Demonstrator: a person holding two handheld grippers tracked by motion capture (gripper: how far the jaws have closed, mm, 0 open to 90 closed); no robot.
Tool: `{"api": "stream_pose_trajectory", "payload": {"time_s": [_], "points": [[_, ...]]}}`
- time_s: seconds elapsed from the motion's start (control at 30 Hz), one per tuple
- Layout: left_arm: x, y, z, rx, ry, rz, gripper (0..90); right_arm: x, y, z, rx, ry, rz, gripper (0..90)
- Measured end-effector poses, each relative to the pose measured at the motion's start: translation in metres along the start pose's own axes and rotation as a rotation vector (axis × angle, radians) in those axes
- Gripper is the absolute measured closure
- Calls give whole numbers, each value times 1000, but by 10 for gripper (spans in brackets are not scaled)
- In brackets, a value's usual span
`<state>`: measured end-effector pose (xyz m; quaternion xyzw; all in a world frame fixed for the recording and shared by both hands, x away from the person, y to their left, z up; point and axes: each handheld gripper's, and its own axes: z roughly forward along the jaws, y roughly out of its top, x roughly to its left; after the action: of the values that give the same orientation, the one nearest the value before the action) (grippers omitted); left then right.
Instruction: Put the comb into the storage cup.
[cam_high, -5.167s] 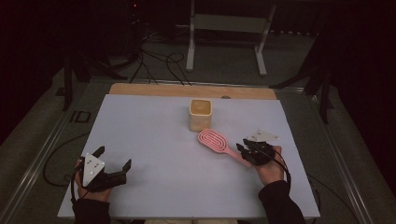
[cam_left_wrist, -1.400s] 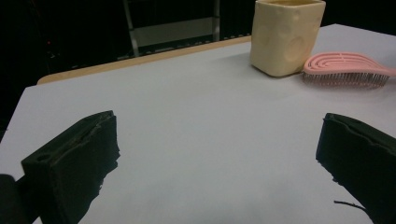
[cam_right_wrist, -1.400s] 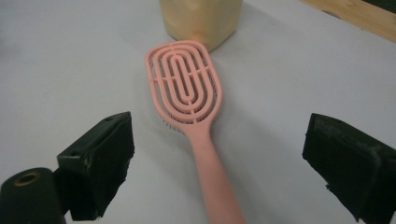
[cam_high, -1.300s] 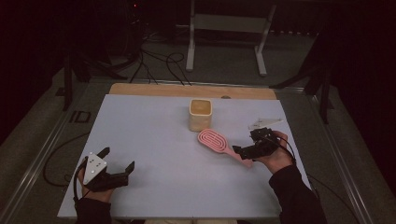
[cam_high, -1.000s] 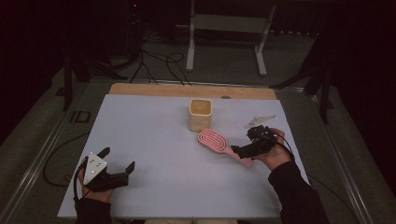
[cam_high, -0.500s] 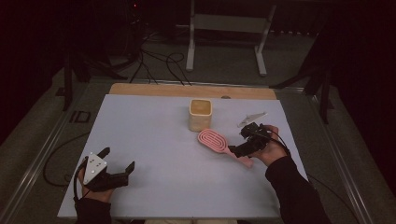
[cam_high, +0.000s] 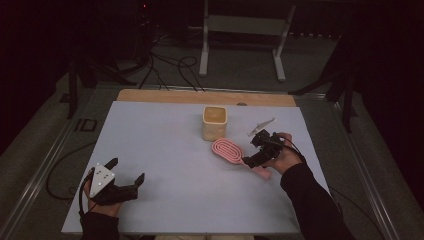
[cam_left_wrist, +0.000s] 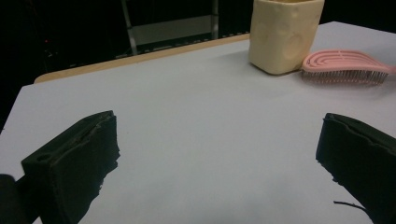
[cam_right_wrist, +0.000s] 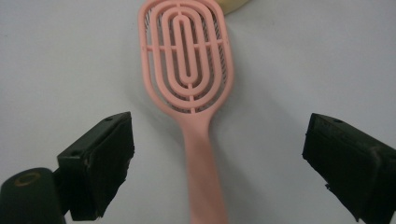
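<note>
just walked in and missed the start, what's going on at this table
A person works with tongs in each hand. The right tongs hang open over the handle of a pink hairbrush that lies flat on the table, one jaw on each side of the handle, not yet gripping it. A cream cup stands just beyond the brush. The left tongs rest open near the table's front left corner.

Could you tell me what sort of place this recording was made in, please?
Probably a lab or studio recording bench: a bare pale table under a spot of light in a dark room, cables on the floor, a metal stand behind, and props, a pink hairbrush and yellow cup.
</note>
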<state>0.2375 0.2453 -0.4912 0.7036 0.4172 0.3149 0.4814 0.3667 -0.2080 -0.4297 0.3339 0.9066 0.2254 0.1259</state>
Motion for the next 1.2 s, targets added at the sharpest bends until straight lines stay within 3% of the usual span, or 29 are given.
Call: {"api": "stream_pose_trajectory", "payload": {"time_s": [0.6,1.2], "points": [[0,0,1,7,-5,1,0,-6,0,32,118,8,-5,95],[0,0,1,12,-6,6,0,-8,2,54,191,42,-13,131]]}}
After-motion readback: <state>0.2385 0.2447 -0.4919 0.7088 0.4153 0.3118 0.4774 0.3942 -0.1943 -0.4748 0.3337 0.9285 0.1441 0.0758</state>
